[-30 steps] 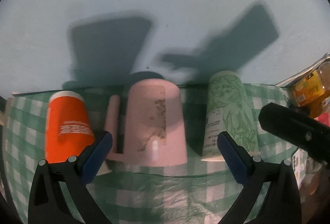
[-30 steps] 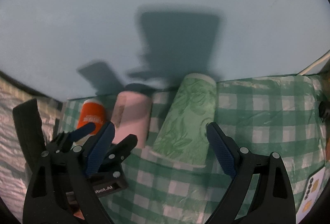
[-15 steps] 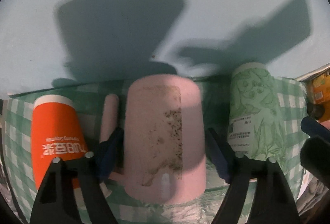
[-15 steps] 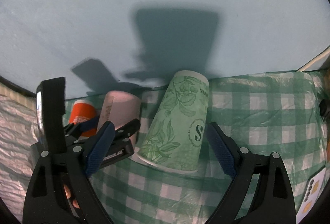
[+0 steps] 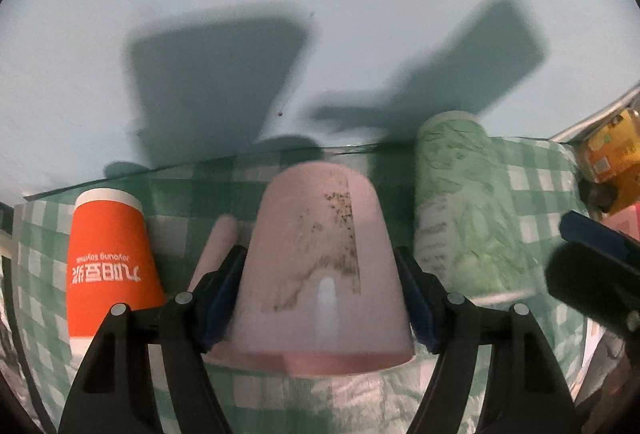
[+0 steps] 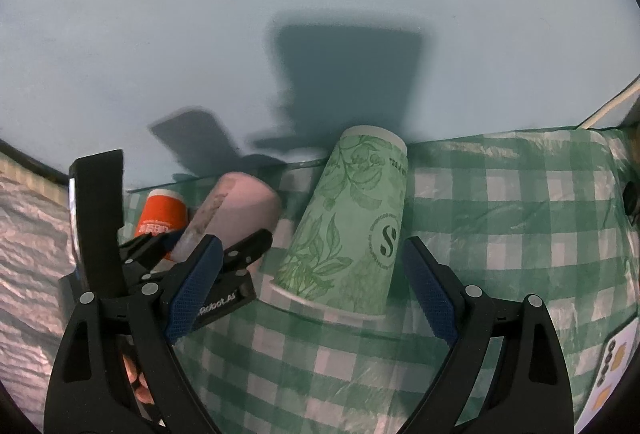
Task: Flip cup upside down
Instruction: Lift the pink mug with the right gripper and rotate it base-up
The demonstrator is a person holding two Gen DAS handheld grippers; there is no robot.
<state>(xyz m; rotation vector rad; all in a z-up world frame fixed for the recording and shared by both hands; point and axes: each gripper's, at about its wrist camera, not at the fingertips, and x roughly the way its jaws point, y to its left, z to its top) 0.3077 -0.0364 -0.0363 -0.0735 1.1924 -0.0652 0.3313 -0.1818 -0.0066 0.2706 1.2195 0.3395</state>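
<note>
Pink plastic fills the left wrist view now: the pink cup [image 5: 320, 266] sits mouth-down on the green checked cloth [image 6: 500, 234], and my left gripper [image 5: 320, 298] has it clamped, one blue pad pressed to each flank low on the wall. A second ago those jaws stood wide with the cup well ahead of them; half a second ago they were sliding in around it; now they have come together on it, so the grasp I needed is made. Its handle [image 5: 218, 246] pokes out on the left, just behind the left pad, and I judge it should not foul the hold. From the right wrist view the same cup leans between the orange paper cup [image 6: 162, 212] and the green floral paper cup [image 6: 352, 222], both of them also standing inverted. My right gripper [image 6: 308, 290] has crept nearer to the green cup since a second ago, with its jaws apart and straddling it, not touching either side. Every cup here already shows its base upward, so I take the next job to be lifting the pink one clear of its neighbours and rolling my wrist over; the risk I see is clipping the orange cup, which stands close on the left.
</note>
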